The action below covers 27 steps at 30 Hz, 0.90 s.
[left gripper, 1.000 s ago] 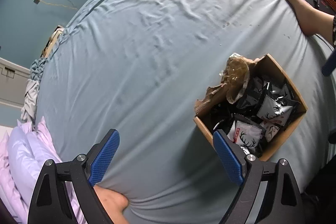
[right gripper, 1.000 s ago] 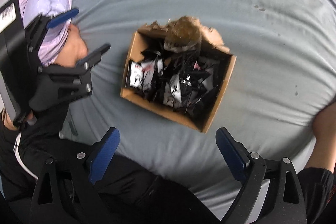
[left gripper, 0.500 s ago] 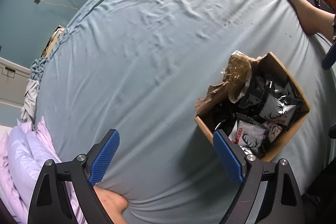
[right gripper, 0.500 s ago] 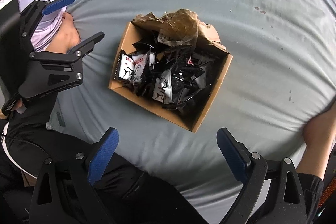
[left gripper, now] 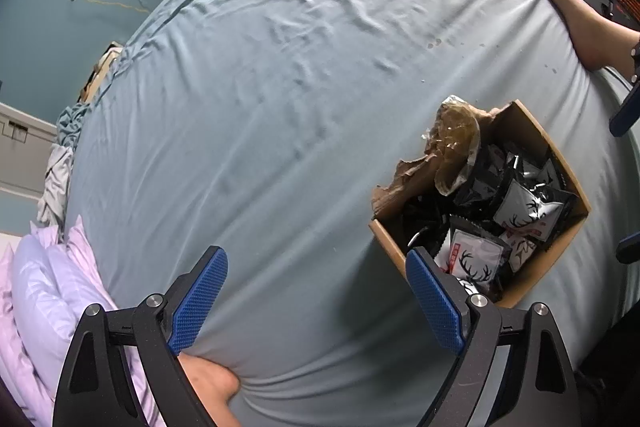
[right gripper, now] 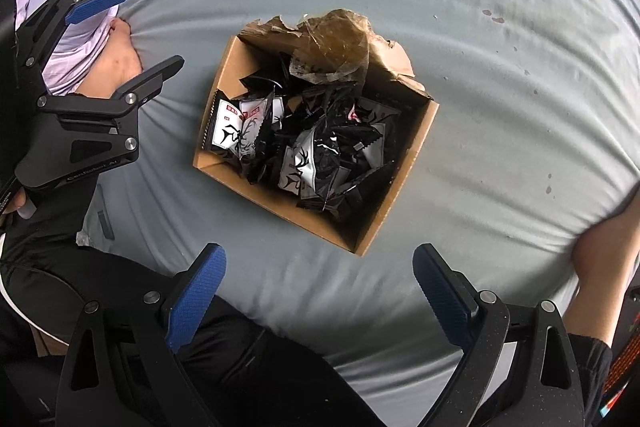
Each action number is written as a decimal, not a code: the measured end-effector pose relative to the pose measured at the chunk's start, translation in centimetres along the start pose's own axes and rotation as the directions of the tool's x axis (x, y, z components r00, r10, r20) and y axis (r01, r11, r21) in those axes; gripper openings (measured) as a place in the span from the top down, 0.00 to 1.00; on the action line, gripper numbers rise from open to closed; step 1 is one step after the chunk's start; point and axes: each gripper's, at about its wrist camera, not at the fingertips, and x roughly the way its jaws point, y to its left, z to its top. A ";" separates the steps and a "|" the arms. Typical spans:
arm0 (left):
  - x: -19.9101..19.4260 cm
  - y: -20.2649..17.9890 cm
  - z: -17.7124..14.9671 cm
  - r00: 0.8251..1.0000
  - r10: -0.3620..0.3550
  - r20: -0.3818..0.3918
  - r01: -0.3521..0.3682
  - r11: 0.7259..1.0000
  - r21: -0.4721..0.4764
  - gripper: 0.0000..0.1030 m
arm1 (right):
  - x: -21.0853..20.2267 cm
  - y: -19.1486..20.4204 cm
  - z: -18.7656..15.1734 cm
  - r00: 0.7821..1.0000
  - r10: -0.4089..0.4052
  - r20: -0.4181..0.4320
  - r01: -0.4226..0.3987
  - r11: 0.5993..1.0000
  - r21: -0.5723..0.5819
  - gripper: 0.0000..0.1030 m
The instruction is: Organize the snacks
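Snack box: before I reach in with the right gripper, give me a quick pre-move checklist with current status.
1. Right gripper open and empty: ok.
2. Left gripper open, clear of the cardboard box: ok.
3. Box top open, snack packets reachable: ok.
4. Torn flap and crumpled plastic lie over the far side only: ok.
5. Box steady on the soft bedsheet: cannot tell.

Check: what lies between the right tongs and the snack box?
Only bare grey-blue bedsheet separates the open right tongs from the cardboard box; the right wrist view shows it.
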 end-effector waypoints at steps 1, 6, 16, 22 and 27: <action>0.0 0.1 0.0 1.000 -0.001 -0.001 0.001 1.000 -0.006 0.11 | 0.0 0.0 0.0 1.000 0.000 0.004 0.000 1.000 0.002 0.08; 0.4 0.9 0.0 1.000 0.004 -0.019 -0.005 0.999 -0.036 0.11 | -0.1 -0.3 0.1 1.000 0.002 0.007 -0.002 1.000 0.015 0.08; 0.9 2.1 0.0 1.000 0.016 -0.024 -0.018 0.996 -0.088 0.11 | 0.9 -1.0 0.2 1.000 -0.022 -0.011 0.023 0.999 0.046 0.08; 0.7 1.9 0.0 1.000 -0.005 -0.007 0.004 0.995 -0.095 0.11 | 1.5 -0.9 0.3 0.999 -0.040 -0.020 0.041 0.998 0.045 0.08; 0.4 1.6 0.1 1.000 -0.010 0.007 0.010 0.997 -0.082 0.11 | 1.7 -0.8 0.3 0.999 -0.040 -0.022 0.041 0.998 0.045 0.08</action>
